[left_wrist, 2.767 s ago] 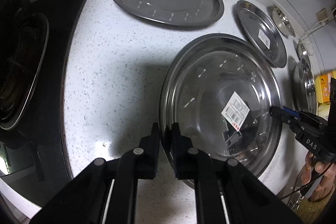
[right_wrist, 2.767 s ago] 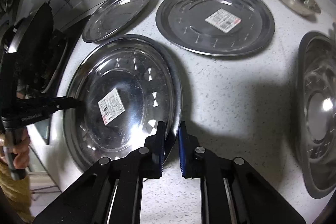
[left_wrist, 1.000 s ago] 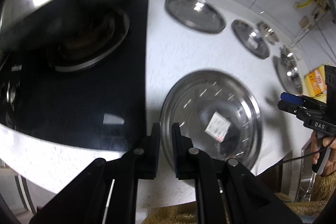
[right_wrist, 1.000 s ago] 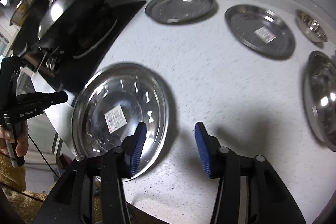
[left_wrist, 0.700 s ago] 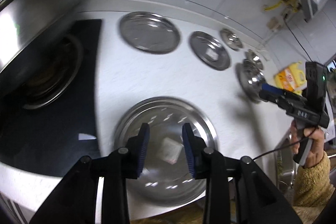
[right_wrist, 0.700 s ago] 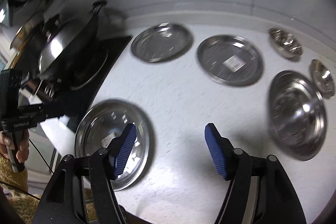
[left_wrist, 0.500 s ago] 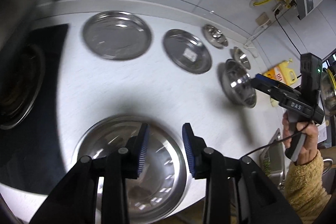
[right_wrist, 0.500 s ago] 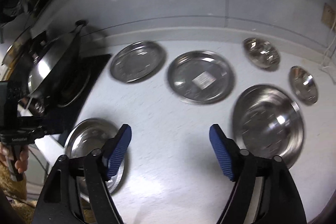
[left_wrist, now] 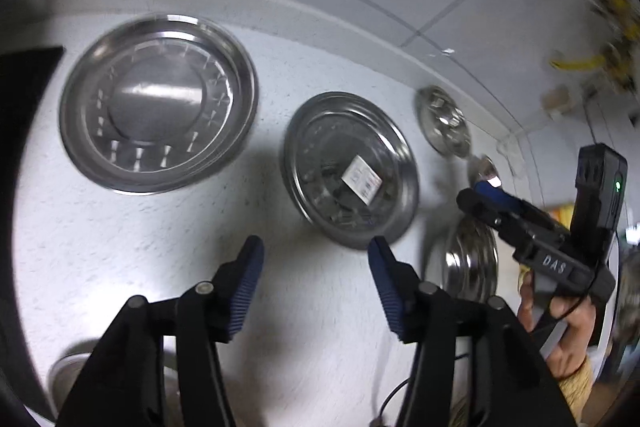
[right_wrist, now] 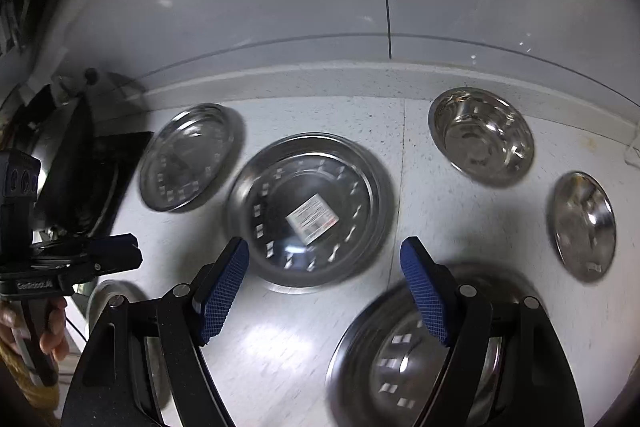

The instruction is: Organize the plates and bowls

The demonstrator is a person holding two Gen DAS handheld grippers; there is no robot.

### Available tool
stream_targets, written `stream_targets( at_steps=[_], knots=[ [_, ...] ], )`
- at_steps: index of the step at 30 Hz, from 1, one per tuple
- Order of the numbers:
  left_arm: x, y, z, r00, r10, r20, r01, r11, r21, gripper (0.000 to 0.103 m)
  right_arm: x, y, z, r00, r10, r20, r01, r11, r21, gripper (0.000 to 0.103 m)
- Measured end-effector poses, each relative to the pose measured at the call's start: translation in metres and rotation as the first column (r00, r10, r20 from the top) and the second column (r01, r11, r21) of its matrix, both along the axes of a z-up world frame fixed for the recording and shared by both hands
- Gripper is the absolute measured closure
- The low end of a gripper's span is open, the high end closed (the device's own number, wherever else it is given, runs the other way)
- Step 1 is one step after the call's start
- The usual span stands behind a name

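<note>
Steel plates and bowls lie spread apart on the white counter [right_wrist: 420, 163]. Left gripper [left_wrist: 316, 279] and right gripper [right_wrist: 326, 287] both hover with jaws wide, holding nothing, above the labelled plate [right_wrist: 310, 209].

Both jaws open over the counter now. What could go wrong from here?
1. The labelled plate lies flat with a low rim; open right gripper may slip off it.
2. The plate at the counter edge could get knocked by the left gripper.
3. Motion blur suggests speed; the big bowl sits near.

"DAS" on right claw [left_wrist: 486, 193]
</note>
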State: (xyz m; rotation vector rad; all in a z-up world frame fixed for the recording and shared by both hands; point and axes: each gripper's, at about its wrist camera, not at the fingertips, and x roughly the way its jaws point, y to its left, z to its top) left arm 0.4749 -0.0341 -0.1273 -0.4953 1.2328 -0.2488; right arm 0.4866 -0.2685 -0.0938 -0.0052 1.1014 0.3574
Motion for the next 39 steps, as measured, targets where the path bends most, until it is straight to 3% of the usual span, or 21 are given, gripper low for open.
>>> stream_targets(
  at_steps=[7, 13, 16, 20, 22, 24, 27, 29, 32, 39],
  knots=[
    [0.041, -0.020, -0.040, 0.996, 0.051, -0.071, -0.048, 0.998, 0.041, 0.050, 0.055, -0.002, -0.051, 0.992, 0.018, -0.123, -0.020, 1.000, -0.014, 0.029],
    [0.061, -0.031, -0.063, 0.992, 0.060, -0.108, -0.053, 0.996, 0.069, 0.050, 0.072, 0.000, -0.072, 0.985, 0.045, -0.165, -0.043, 0.999, 0.012, 0.029],
    [0.066, -0.034, -0.063, 0.994, 0.066, -0.089, -0.060, 0.996, 0.071, 0.050, 0.075, 0.001, -0.078, 0.982, 0.060, -0.181, -0.058, 0.998, 0.012, 0.030],
    [0.073, -0.038, -0.064, 0.995, 0.054, -0.081, -0.049, 0.997, 0.061, 0.052, 0.078, 0.001, -0.086, 0.977, 0.065, -0.202, -0.062, 0.998, 0.023, 0.049],
    [0.074, -0.042, -0.065, 0.995, 0.042, -0.085, -0.036, 0.997, 0.074, 0.067, 0.079, 0.001, -0.088, 0.979, 0.068, -0.190, -0.068, 0.998, 0.007, 0.059],
    [0.074, -0.039, -0.067, 0.994, 0.057, -0.090, -0.047, 0.992, 0.113, 0.090, 0.080, -0.001, -0.088, 0.983, 0.059, -0.177, -0.065, 0.997, -0.031, 0.077],
    [0.068, -0.024, -0.072, 0.990, 0.097, -0.104, -0.091, 0.994, 0.057, 0.096, 0.082, -0.009, -0.088, 0.986, 0.031, -0.163, -0.042, 0.997, -0.067, 0.093],
    [0.063, -0.023, -0.069, 0.990, 0.106, -0.091, -0.101, 0.993, 0.058, 0.096, 0.081, -0.014, -0.086, 0.985, 0.036, -0.166, -0.041, 0.999, -0.026, 0.094],
    [0.053, -0.018, -0.057, 0.990, 0.122, -0.065, -0.118, 0.991, 0.066, 0.096, 0.076, -0.009, -0.078, 0.990, 0.055, -0.134, -0.060, 0.998, -0.036, 0.094],
    [0.005, 0.008, -0.009, 0.991, 0.127, -0.030, -0.127, 0.992, 0.020, 0.096, 0.057, -0.001, -0.047, 0.992, 0.078, -0.099, -0.076, 0.997, 0.023, 0.094]
  ],
)
